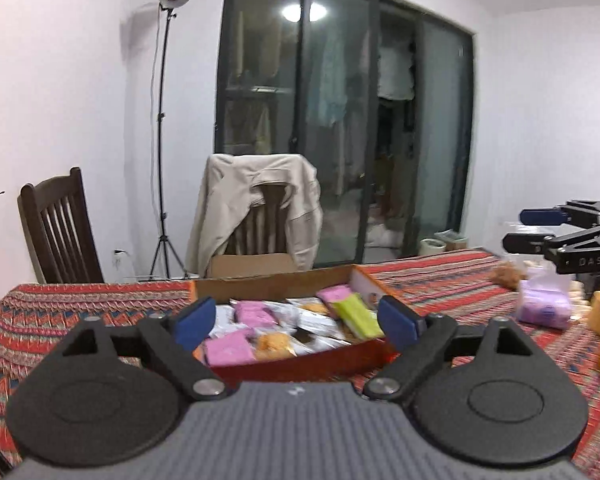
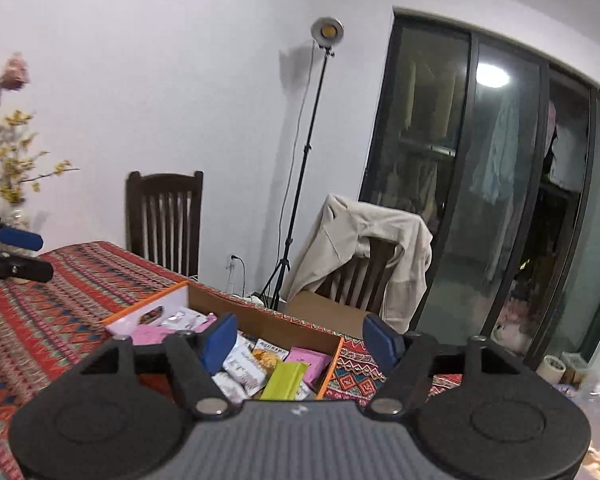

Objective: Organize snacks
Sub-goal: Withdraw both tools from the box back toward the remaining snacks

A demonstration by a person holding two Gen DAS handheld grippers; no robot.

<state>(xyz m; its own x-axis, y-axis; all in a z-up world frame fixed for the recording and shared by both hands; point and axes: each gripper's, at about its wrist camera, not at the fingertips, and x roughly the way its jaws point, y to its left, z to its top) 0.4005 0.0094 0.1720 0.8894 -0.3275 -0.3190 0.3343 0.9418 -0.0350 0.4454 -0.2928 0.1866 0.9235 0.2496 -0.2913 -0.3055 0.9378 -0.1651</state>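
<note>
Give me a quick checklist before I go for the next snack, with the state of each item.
1. Left tool empty, jaws apart: ok.
2. Right tool empty, jaws apart: ok.
3. Box open on top, reachable: ok.
4. Room left in box: cannot tell; packets already cover the floor.
5. Loose snacks to the right, such as the purple bag, within view: ok.
6. Both tools apart from each other: ok.

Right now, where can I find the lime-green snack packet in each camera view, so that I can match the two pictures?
Left wrist view: the lime-green packet lies in the right part of the cardboard box, just left of the right blue finger pad.
Right wrist view: it lies at the near edge of the box, low in the middle of the picture.
Shared landmark: the chair with the beige jacket stands behind the box in both views.
</note>
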